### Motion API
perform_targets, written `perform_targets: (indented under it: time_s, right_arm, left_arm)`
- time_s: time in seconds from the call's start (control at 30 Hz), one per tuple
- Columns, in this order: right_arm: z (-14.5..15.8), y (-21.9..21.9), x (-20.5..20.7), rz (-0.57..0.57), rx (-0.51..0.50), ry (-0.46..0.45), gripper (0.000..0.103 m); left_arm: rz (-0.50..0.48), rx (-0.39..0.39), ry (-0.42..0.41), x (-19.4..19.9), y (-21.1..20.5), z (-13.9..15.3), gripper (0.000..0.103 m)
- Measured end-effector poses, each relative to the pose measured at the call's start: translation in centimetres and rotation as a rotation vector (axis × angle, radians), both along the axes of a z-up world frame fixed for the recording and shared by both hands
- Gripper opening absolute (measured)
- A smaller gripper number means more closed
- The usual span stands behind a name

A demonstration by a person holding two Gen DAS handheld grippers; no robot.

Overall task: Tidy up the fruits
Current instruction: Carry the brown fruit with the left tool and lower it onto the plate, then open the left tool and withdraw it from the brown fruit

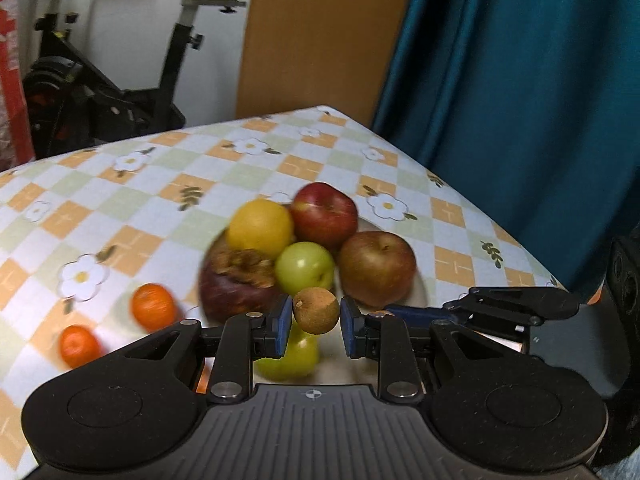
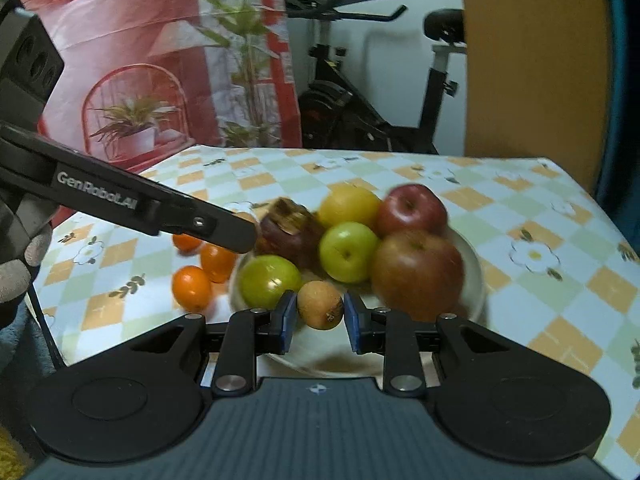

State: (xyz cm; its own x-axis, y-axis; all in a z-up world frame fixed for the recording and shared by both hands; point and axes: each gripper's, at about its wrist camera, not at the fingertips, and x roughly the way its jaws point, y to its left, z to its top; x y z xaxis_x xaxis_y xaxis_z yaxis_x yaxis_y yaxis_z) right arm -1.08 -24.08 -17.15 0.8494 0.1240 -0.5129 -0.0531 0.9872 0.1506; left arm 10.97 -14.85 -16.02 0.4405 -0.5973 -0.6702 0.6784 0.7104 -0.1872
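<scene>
A white plate [image 2: 478,280] on the checked tablecloth holds a yellow orange [image 2: 350,204], two red apples [image 2: 412,204], two green apples [image 2: 348,252] and a dark purple fruit [image 2: 288,232]. My left gripper [image 1: 316,316] is shut on a small round brown fruit [image 1: 316,310], held just above the plate's [image 1: 420,292] near side. Over that same side of the plate, a second small brown fruit [image 2: 320,306] sits between the pads of my right gripper [image 2: 320,312], which is shut on it. The left gripper's arm [image 2: 160,208] reaches in from the left.
Three small oranges [image 2: 192,286] lie on the cloth left of the plate, two showing in the left wrist view [image 1: 154,306]. The table's far edge [image 1: 280,114] faces an exercise bike [image 1: 120,92], a wooden panel and a teal curtain [image 1: 520,80]. A gloved hand [image 2: 16,264] is at far left.
</scene>
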Motion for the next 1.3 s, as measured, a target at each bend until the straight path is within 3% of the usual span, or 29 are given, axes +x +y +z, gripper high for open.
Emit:
perform_targets:
  time_s: [0.47,0.73,1.17,1.3]
  right_arm:
    - [-1.3,-0.7,0.7,-0.04,0.007,0.036,0.028]
    - [-1.3,-0.4,0.4,-0.074,-0.089,0.065,0.028]
    - [-1.3,-0.1,0.7,-0.085,-0.149,0.079,0.028]
    - [-1.2,-0.2,0.6,-0.092,-0.155,0.076,0.028]
  left_arm:
    - [-0.076,0.072,0.076,1.3,-3.7,-1.2,0.027]
    - [-0.077,0.123,0.097,1.5,-4.9,-2.2,0.028]
    - [-0.065,0.124,0.132,2.2,-5.4,-2.9,0.028]
    - [-0.053,0.098,0.146,2.4,-4.9,-2.6,0.032]
